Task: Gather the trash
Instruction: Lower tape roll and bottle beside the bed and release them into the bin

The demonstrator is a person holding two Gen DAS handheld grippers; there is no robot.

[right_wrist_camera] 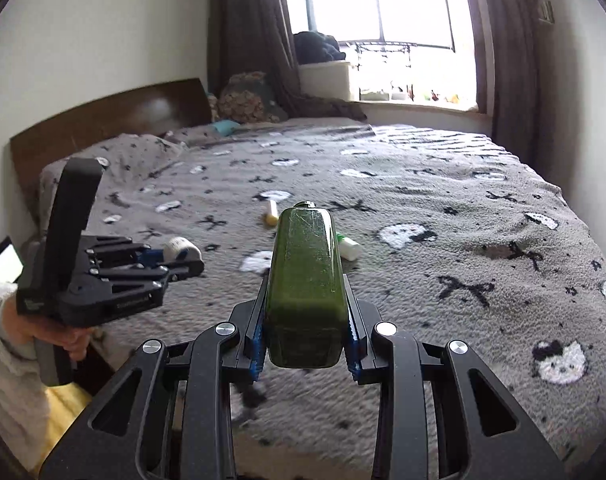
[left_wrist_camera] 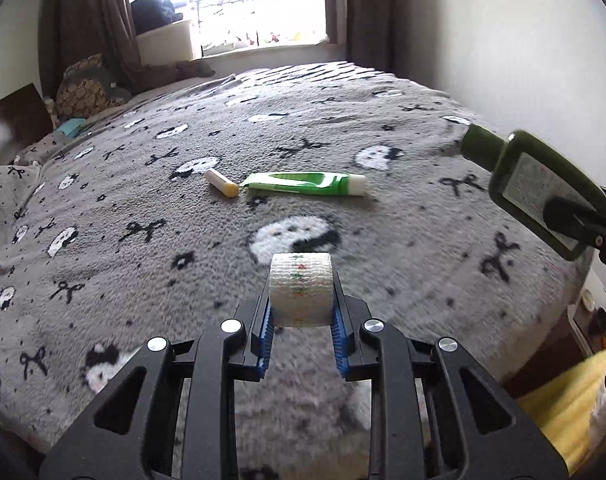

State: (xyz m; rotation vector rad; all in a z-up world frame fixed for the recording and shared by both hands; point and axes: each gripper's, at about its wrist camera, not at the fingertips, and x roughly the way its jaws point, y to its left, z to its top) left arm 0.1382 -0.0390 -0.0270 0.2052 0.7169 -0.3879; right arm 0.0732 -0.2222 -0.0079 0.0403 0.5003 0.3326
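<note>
Black skeletal tongs (left_wrist_camera: 303, 292) with blue ribbed pads (left_wrist_camera: 265, 334), silver screws, fuzzy white sleeve (right_wrist_camera: 7, 344)

Open grey bed (left_wrist_camera: 383, 128) all round; only a green tube (left_wrist_camera: 307, 183) and small stick (left_wrist_camera: 222, 183) lying mid-bed, touching; wall (left_wrist_camera: 483, 32) closing the far side.

No legible text anywhere
</note>
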